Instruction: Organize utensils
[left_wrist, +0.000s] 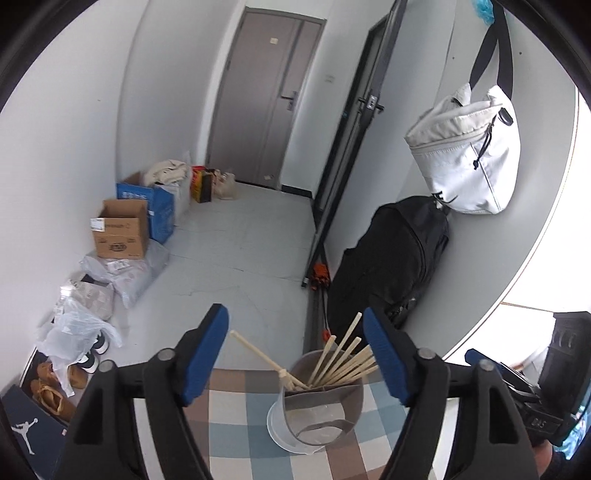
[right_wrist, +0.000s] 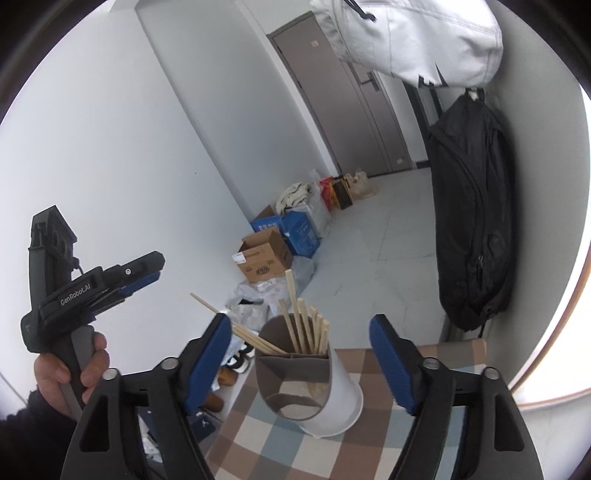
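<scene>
Several chopsticks (right_wrist: 303, 325) stand in the holder (right_wrist: 314, 384) on the checkered counter (right_wrist: 258, 424), mostly upright, tips fanning toward 12; a couple lean out toward 10. Both grippers are empty with fingers spread wide. Right gripper (right_wrist: 299, 365) straddles the holder, looks nearer; left gripper (left_wrist: 295, 358) sits at its 9.

your chopsticks (left_wrist: 343, 363) stand in the holder (left_wrist: 317, 413) on the checked cloth (left_wrist: 236, 424), boxes (left_wrist: 120, 229) on the floor behind left, backpack (left_wrist: 391, 258) behind right.
</scene>
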